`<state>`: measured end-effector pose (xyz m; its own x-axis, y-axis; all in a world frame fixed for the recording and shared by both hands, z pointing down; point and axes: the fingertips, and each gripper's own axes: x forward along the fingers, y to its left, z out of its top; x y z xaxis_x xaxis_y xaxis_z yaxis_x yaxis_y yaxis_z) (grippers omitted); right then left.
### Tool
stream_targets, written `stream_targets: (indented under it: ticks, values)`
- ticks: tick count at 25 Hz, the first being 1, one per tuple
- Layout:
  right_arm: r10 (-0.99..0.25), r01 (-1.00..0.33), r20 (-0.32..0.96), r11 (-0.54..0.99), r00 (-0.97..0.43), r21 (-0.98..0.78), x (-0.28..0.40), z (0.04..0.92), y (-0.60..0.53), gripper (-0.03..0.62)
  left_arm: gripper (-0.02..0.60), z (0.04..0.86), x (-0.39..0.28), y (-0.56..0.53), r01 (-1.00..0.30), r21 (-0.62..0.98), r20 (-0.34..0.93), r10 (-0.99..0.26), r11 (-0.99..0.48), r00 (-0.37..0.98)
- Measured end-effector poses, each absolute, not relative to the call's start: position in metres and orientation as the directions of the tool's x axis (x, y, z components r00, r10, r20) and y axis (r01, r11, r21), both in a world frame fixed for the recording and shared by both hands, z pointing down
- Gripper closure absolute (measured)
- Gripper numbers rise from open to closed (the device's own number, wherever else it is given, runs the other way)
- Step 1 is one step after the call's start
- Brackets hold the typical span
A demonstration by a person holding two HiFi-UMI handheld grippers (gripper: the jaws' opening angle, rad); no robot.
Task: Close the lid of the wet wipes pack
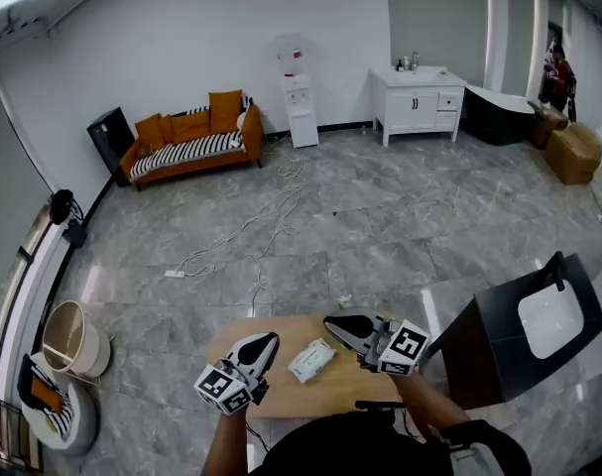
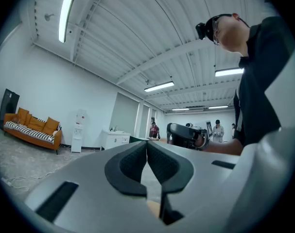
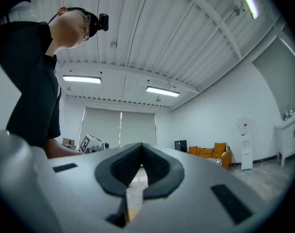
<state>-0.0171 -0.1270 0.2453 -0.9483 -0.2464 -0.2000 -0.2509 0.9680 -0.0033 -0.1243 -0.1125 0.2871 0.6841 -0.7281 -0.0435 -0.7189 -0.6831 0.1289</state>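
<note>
The wet wipes pack (image 1: 311, 359) lies flat on the small wooden counter (image 1: 325, 393), a pale packet set at a slant. It sits between the two claws, just to the right of the left claw (image 1: 272, 338) and just to the left of and below the tip of the right claw (image 1: 329, 321). Neither claw touches it. From the head view the pack is too small to tell whether its lid is up or down.

The left claw is held low over the counter's left part, with its tips pointing up and to the right, towards the pack's near corner. In the left gripper view its two dark pads meet at the tips (image 2: 147, 144) with nothing caught between them — closed and empty. Only a thin sliver of pale floor and counter edge shows lower down, where the pads curve apart.

The right claw comes in from the right, with its tips pointing left past the pack's upper right corner. In the right gripper view the pads are likewise pressed together at the tips (image 3: 141, 147) and hold nothing.

Well beyond both claws, across the grey marble floor, an orange sofa (image 1: 191, 142) stands against the far wall. A water dispenser (image 1: 301, 107) and a white cabinet (image 1: 417, 102) stand to its right. White cables (image 1: 271, 226) trail over the floor between the counter and that wall.
</note>
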Motion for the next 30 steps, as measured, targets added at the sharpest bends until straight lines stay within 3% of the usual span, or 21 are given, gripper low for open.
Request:
stream_targets:
  ticks: [16, 23, 30]
  values:
    - [-0.271, -0.258, -0.182, 0.962, -0.945, -0.094, 0.04, 0.263, 0.096, 0.583, 0.565, 0.307, -0.064, 0.101, -0.668, 0.19, -0.062, -0.688, -0.72, 0.723]
    - [-0.205, -0.19, -0.219, 0.978, -0.954, -0.088, 0.067, 0.253, 0.156, 0.583, 0.565, 0.285, -0.034, 0.16, -0.701, 0.151, -0.098, -0.717, -0.697, 0.69]
    - [-0.197, -0.182, -0.23, 0.98, -0.953, -0.085, 0.145, 0.257, 0.23, 0.583, 0.565, 0.289, 0.042, 0.235, -0.714, 0.171, -0.108, -0.734, -0.679, 0.671]
